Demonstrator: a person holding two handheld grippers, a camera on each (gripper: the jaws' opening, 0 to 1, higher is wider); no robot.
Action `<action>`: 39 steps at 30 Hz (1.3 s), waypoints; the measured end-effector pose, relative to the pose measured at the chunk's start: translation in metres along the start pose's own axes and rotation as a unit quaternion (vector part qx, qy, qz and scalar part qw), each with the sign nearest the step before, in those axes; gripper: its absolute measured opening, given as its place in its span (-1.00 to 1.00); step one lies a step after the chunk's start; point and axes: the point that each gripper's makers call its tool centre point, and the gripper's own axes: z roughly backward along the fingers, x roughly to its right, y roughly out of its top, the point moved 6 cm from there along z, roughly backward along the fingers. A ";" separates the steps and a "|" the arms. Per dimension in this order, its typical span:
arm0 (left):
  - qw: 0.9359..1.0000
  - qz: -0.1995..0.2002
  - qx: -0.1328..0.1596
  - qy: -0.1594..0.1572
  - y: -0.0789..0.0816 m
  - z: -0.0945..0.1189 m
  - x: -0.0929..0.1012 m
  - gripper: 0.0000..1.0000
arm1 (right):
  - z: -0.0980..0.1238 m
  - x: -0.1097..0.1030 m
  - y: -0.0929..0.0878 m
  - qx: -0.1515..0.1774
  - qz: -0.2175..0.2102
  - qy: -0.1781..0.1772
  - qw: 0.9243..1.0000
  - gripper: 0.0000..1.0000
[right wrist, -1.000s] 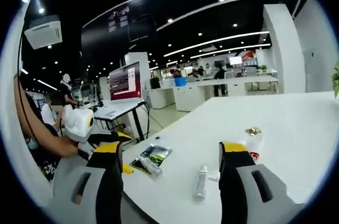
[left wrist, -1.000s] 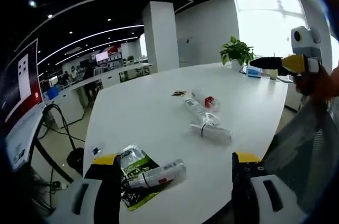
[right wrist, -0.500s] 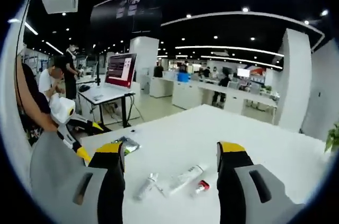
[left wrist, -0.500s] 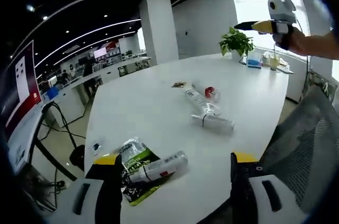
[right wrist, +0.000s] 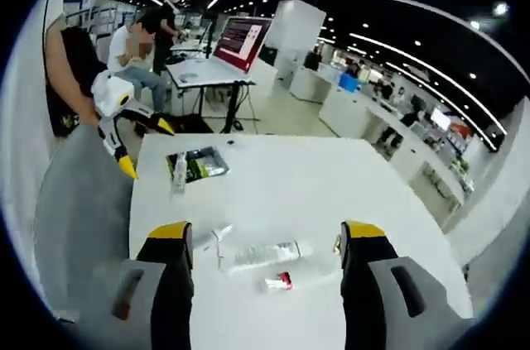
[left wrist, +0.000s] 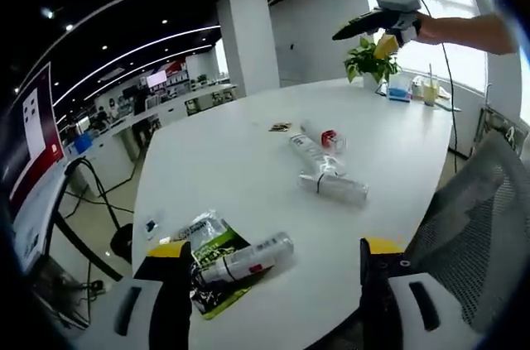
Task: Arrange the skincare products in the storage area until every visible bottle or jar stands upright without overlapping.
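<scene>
in the left gripper view the left tongs rise from six o'clock with their jaws spread wide and nothing between them, hanging over the near edge of a white desk. just ahead of the left jaw, at about seven o'clock, a green and black pouch lies flat on the desk, and a white bottle with a red label lies on its side across it, touching it. toward the middle of the desk, at about one o'clock from the tongs, a cluster of white tubes lies on its side, the pieces touching one another, with a small red-capped jar at the far end and a small dark item just beyond. a potted plant stands at the far edge of the desk. the right tongs show at one o'clock, held high above the desk in a hand; whether those jaws are apart cannot be told from this side. a mesh chair back sits at four o'clock.

in the right gripper view the right tongs look down on the same desk from well above, jaws spread and empty. between the jaws lie the tubes and the red-capped jar, all on their sides. the pouch and bottle lie at ten o'clock, with the left tongs beside them at the desk edge.
</scene>
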 end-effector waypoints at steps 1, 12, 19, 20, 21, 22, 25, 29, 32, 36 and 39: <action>1.000 0.000 -0.002 0.000 0.000 0.000 0.000 0.71 | -0.007 0.002 -0.001 -0.013 0.019 0.017 1.000 0.36; 1.000 -0.003 -0.008 -0.004 0.000 -0.001 0.003 0.67 | -0.069 0.023 -0.014 -0.136 0.188 0.126 0.965 0.23; 1.000 -0.010 -0.018 -0.006 -0.005 -0.002 0.002 0.61 | -0.108 0.030 -0.035 -0.207 0.304 0.171 0.914 0.14; 1.000 -0.010 -0.019 -0.006 -0.005 -0.002 0.001 0.60 | -0.115 0.029 -0.040 -0.217 0.314 0.181 0.906 0.13; 1.000 -0.010 -0.020 -0.006 -0.006 -0.002 0.000 0.59 | -0.120 0.028 -0.042 -0.222 0.323 0.188 0.901 0.13; 1.000 -0.010 -0.021 -0.005 -0.007 -0.002 0.000 0.57 | -0.127 0.026 -0.045 -0.227 0.335 0.197 0.893 0.12; 1.000 -0.009 -0.020 -0.006 -0.007 -0.003 -0.001 0.56 | -0.142 0.019 -0.050 -0.239 0.364 0.219 0.873 0.09; 1.000 -0.009 -0.020 -0.010 -0.009 -0.003 -0.001 0.56 | -0.160 0.011 -0.056 -0.253 0.395 0.243 0.849 0.05; 1.000 -0.010 -0.022 -0.012 -0.012 -0.004 -0.002 0.56 | -0.172 0.011 -0.066 -0.266 0.399 0.258 0.839 0.02; 0.999 -0.009 -0.030 -0.015 -0.019 -0.006 -0.003 0.56 | -0.185 0.014 -0.076 -0.280 0.406 0.269 0.827 0.00; 0.999 -0.013 -0.033 -0.018 -0.022 -0.007 -0.002 0.56 | -0.190 0.011 -0.080 -0.284 0.406 0.278 0.823 -0.02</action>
